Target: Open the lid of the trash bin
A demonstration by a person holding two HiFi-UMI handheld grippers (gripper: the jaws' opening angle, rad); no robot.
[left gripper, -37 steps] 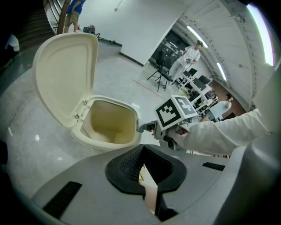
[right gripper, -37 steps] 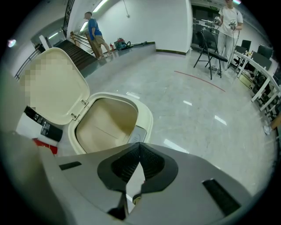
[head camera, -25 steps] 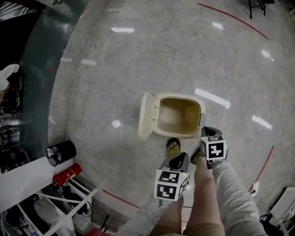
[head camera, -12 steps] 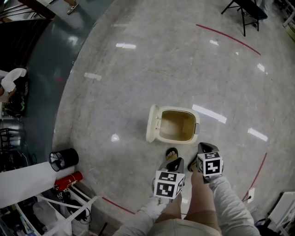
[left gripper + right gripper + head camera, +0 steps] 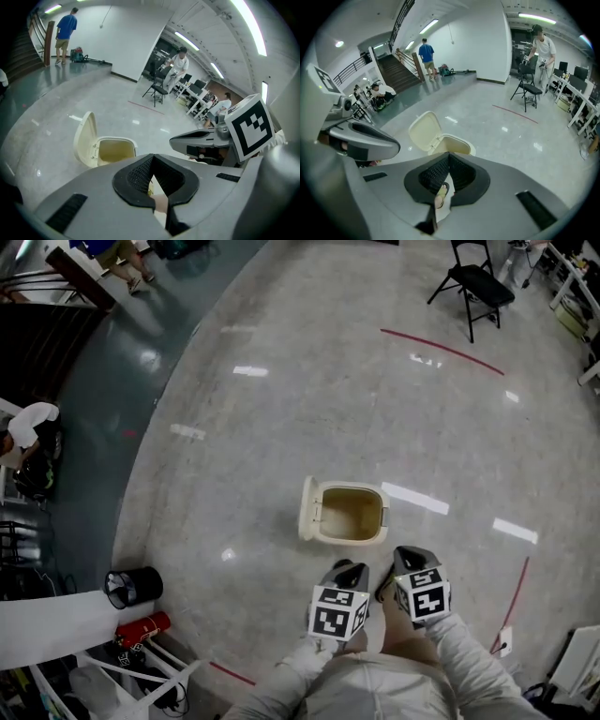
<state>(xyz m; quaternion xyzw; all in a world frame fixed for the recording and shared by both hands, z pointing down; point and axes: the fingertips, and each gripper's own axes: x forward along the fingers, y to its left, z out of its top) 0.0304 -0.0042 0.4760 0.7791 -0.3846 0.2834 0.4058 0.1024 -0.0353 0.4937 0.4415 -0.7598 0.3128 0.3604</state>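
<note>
The trash bin [image 5: 352, 512] stands on the floor [image 5: 281, 409] just ahead of both grippers, its lid [image 5: 307, 509] already swung up on edge at the bin's left side. Inside I see only bare yellowish walls — the bottom is too dim to make out. My left gripper [image 5: 349, 570] and right gripper [image 5: 405, 559] hang side by side short of the rim, clear of it, each with its jaws drawn together on nothing. Under the right one's jaws a sandalled foot [image 5: 439, 193] shows, mostly hidden.
</note>
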